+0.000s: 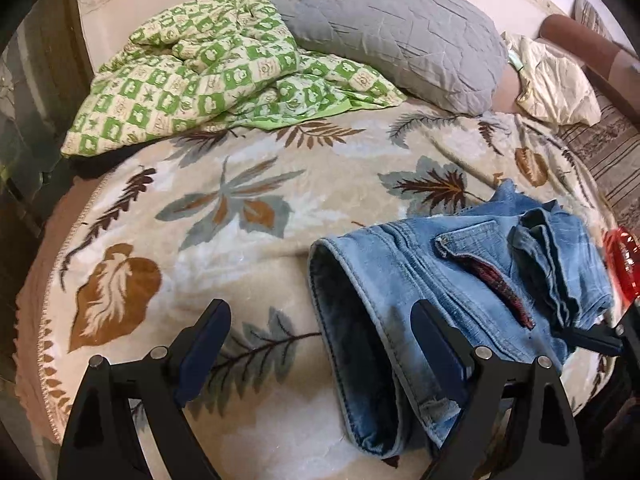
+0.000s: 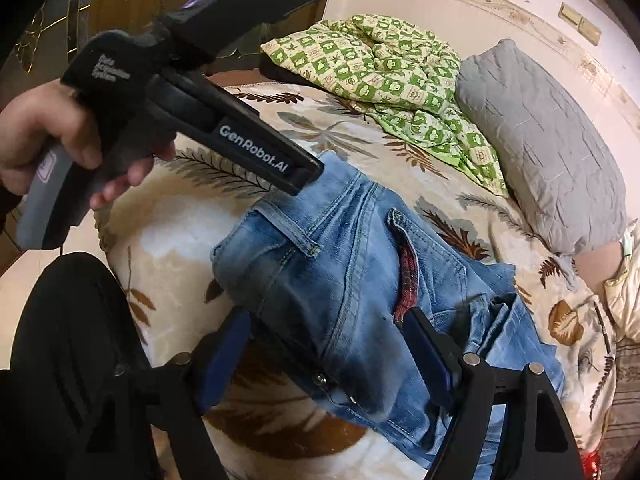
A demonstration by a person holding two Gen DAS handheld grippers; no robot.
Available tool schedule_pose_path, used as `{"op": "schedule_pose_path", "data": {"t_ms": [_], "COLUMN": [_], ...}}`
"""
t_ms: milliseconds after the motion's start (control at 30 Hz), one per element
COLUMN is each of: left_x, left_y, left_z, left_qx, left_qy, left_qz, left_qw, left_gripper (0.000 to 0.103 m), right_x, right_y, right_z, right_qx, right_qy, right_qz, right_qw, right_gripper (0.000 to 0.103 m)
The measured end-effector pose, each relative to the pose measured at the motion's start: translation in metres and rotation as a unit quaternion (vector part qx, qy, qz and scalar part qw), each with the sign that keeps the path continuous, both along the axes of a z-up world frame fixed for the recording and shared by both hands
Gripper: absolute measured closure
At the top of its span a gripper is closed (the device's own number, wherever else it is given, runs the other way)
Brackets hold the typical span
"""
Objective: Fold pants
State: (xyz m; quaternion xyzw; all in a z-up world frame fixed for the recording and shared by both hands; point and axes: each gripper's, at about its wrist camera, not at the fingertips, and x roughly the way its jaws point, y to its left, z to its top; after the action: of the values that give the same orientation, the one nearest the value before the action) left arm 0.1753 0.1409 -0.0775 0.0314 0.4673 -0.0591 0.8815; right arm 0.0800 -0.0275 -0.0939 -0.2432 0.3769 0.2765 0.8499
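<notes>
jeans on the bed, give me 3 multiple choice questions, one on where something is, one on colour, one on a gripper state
1. Where do the jeans lie?
A. on the leaf-patterned blanket
B. on top of the grey pillow
C. on the floor

2. What colour is the checked quilt beside the pillow?
A. red and black
B. green and cream
C. plain blue

3. How does the left gripper stand?
A. shut on the pillow
B. shut on the quilt
C. open, gripping nothing

Answers:
1. A: leaf print shows all round the denim.
2. B: green squares alternate with cream ones.
3. C: left wrist view shows its fingers wide apart, one over the blanket, one over the jeans.
</notes>
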Motion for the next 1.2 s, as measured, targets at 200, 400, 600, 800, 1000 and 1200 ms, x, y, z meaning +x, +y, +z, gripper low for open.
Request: {"op": "schedule_pose_path", "data": {"t_ms": [200,400,600,800,1000,1200], "left_x": [0.018,0.043,0.062,0.068,0.065,0.055], "left_y": [0.002,-0.005,-0.011,-0.007,-0.008,-0.012], "left_z": [-0.005,-0.027,-0.050,-0.063,-0.065,-0.049], "left_qx": [-0.035,-0.045,-0.060,-0.078,-0.085,-0.112], "left_qy": [0.028,0.071,0.109,0.126,0.114,0.112], "left_qz": [-0.038,-0.066,-0.078,-0.080,-0.093,-0.133], "left_qw": [0.9982,0.9942,0.9892,0.9857,0.9855,0.9784], "left_gripper": [0.011,0.011,0.011,0.006,0.018,0.081], "right_x": [-0.005,-0.007,-0.002,0.007,0.012,0.015], "right_y": [0.014,0.041,0.061,0.065,0.063,0.054], "right_z": [-0.008,-0.027,-0.043,-0.049,-0.052,-0.044], "right_qx": [-0.008,-0.044,-0.069,-0.048,-0.033,-0.008], "right_qy": [-0.002,-0.026,-0.048,-0.035,-0.028,-0.033], "right_qz": [0.011,0.032,0.038,0.034,0.032,0.016], "right_qw": [1.000,0.998,0.996,0.998,0.999,0.999], "right_gripper": [0.022,0.022,0.022,0.022,0.034,0.064]}}
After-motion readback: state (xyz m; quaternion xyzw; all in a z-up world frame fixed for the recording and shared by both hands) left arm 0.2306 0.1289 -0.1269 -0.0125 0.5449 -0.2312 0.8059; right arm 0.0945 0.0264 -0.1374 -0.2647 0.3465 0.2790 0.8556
